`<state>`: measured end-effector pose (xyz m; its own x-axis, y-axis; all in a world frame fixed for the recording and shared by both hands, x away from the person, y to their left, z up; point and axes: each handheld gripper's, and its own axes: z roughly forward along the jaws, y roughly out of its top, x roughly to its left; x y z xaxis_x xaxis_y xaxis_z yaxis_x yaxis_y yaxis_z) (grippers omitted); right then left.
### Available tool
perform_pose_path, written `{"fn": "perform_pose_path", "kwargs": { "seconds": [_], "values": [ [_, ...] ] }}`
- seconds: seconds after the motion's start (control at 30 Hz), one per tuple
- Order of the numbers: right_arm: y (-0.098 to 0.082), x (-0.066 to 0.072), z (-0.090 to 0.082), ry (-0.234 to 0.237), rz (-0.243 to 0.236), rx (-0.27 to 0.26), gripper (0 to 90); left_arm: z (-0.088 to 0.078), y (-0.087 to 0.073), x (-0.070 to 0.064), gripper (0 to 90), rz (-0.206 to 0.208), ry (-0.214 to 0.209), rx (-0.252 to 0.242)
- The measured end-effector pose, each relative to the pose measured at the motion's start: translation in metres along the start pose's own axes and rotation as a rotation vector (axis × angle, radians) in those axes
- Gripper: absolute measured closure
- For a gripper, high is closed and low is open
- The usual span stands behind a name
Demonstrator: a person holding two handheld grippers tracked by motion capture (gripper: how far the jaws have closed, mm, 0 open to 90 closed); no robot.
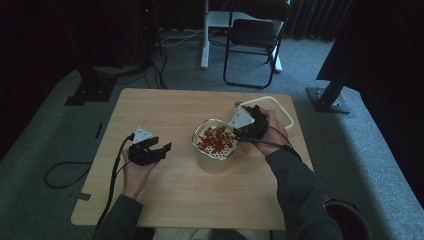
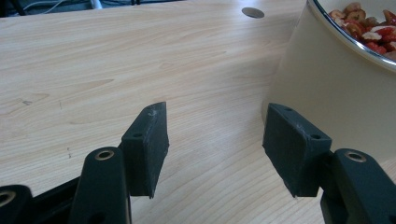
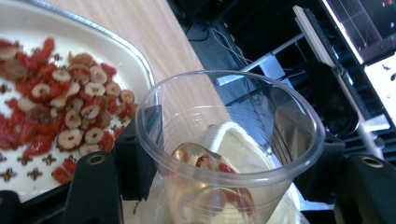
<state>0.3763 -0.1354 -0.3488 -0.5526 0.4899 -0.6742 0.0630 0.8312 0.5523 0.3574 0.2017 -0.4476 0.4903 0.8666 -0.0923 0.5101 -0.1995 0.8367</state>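
Observation:
A cream bowl (image 1: 216, 162) (image 2: 327, 88) stands mid-table, with a perforated strainer full of red and brown dried fruit slices (image 1: 215, 137) (image 3: 70, 107). My right gripper (image 1: 241, 131) (image 3: 229, 158) is shut on a clear plastic cup (image 3: 233, 135), held tilted just right of the bowl's rim (image 3: 140, 60). A few red slices lie in the cup's bottom (image 3: 219, 170). To the left of the bowl, my left gripper (image 1: 164, 149) (image 2: 215, 140) rests low over the wood, open, with nothing between its pads (image 2: 149, 140).
A cream rectangular tub (image 1: 286, 109) sits at the table's back right, behind the right hand. The wooden table (image 1: 165, 105) has a cable hole (image 2: 252, 12). On the carpet beyond the far edge stands a folding chair (image 1: 255, 35).

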Motion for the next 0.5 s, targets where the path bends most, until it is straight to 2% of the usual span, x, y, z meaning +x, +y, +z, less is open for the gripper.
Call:
{"fn": "perform_pose_path", "kwargs": {
  "seconds": [0.13, 0.27, 0.37, 0.5],
  "values": [
    [0.005, 0.006, 0.001, -0.030, -0.125, 0.031, 34.7, 0.001, 0.000, -0.001, 40.9, -0.001, -0.004, -0.001],
    [0.013, 0.017, 0.001, -0.064, -0.282, 0.062, 35.4, 0.001, 0.000, -0.001, 40.9, 0.000, -0.003, -0.002],
    [0.018, 0.028, 0.002, -0.115, -0.430, 0.089, 35.8, 0.001, 0.000, -0.001, 41.0, -0.001, -0.003, -0.002],
    [0.021, 0.040, 0.004, -0.154, -0.566, 0.119, 36.1, 0.000, 0.000, -0.001, 41.0, -0.002, -0.003, -0.004]
  ]
}}
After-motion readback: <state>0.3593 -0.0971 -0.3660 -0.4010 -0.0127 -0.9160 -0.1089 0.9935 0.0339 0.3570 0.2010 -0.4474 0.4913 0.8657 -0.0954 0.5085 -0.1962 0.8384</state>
